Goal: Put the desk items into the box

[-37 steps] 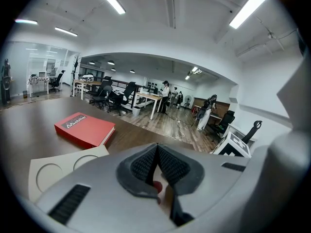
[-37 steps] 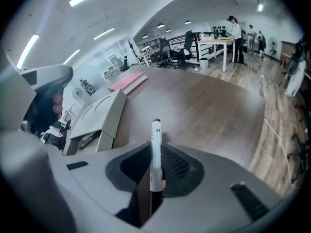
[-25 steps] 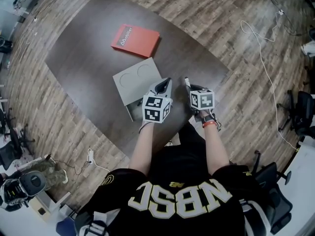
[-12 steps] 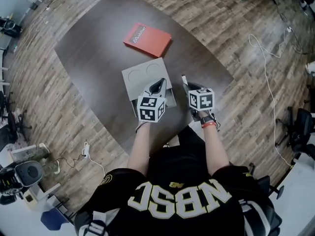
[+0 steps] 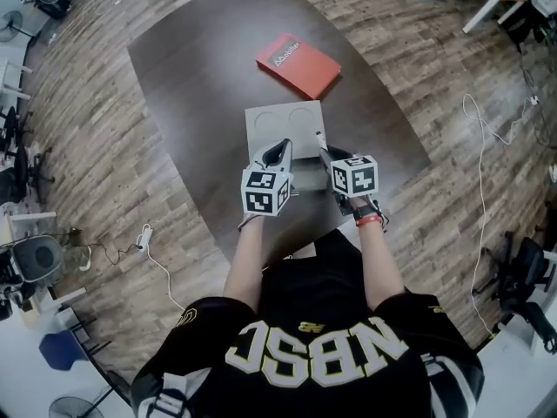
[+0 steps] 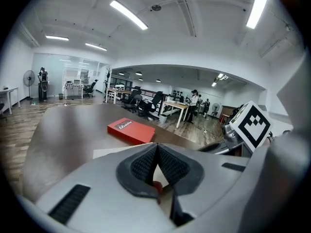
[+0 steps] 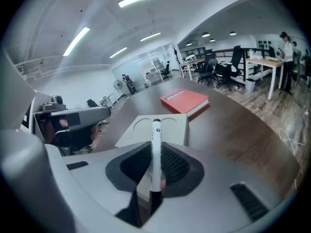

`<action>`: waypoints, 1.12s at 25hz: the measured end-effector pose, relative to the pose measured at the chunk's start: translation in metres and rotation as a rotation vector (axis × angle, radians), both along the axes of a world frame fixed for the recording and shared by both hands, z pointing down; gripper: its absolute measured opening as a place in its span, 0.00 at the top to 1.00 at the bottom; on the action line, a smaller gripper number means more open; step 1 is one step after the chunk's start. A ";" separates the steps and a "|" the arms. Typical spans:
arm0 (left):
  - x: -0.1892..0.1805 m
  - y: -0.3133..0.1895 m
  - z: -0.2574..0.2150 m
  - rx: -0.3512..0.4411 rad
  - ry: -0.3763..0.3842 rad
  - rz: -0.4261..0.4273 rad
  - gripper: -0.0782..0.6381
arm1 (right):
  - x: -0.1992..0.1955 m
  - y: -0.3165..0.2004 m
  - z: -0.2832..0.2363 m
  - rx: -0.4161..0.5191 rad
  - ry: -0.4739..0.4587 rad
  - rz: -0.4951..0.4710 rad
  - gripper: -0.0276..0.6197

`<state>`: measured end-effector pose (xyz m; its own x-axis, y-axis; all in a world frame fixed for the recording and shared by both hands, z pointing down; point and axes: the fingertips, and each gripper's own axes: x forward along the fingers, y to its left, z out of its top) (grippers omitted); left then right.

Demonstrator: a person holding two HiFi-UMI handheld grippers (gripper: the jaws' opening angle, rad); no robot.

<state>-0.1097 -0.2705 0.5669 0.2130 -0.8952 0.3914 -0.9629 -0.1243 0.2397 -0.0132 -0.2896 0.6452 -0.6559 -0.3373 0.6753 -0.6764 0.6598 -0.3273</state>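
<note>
my right gripper clamped on pen | pen's long axis runs along my jaws, far end toward box (red book beyond) | my left gripper closed, empty

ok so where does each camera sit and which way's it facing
Head view: on the head, steeply down at the table; arms, torso, left hand-held gripper, right hand-held gripper show.
Left gripper view: on that hand-held gripper, facing across the table past its own shut jaws.
Right gripper view: likewise, past jaws clamping a marker.
All share the red book and grey box.
</note>
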 end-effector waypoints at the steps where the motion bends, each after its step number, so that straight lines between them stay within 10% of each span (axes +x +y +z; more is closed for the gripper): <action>1: -0.006 0.003 0.000 -0.001 0.000 -0.017 0.87 | -0.007 0.002 0.000 0.000 -0.002 -0.026 0.84; 28: -0.110 0.080 0.027 -0.069 0.032 -0.333 0.87 | -0.119 0.109 0.068 0.019 0.177 -0.795 0.84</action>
<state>-0.2194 -0.1906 0.5940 -0.0731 -0.8894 0.4513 -0.9396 0.2131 0.2678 -0.1322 -0.1805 0.7134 -0.5883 0.1720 0.7902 -0.0444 0.9688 -0.2439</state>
